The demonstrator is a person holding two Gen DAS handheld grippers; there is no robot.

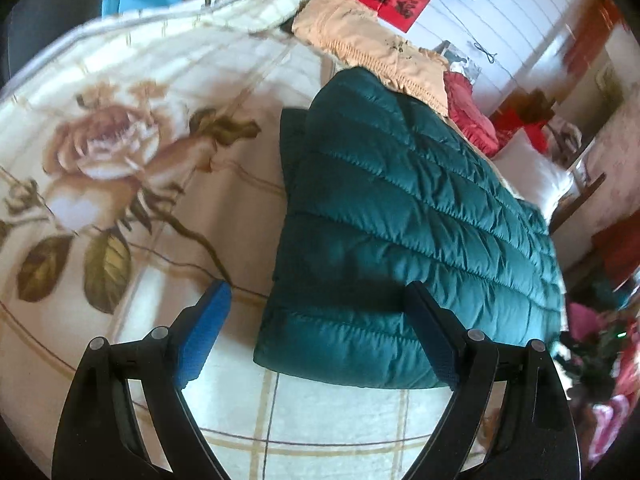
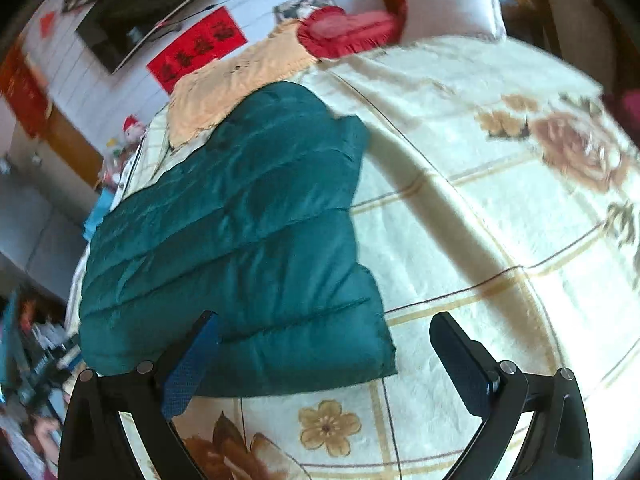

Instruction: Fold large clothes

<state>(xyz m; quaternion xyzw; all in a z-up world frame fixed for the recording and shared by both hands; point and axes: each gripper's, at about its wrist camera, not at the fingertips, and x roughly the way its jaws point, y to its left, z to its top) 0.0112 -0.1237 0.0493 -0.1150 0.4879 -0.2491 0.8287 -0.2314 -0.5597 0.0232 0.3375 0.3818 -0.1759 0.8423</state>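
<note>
Here, a folded dark green quilted jacket (image 1: 400, 208) is lying on a bed covered by a cream rose-printed blanket (image 1: 120, 160), its far end reaching a peach cloth (image 1: 372, 48) near a red cushion (image 1: 468, 112). The left gripper (image 1: 316, 304) is hovering with its fingers spread wide over the jacket's near edge, gripping nothing. The right gripper (image 2: 328, 334) is likewise standing open and empty over the jacket's near corner.
</note>
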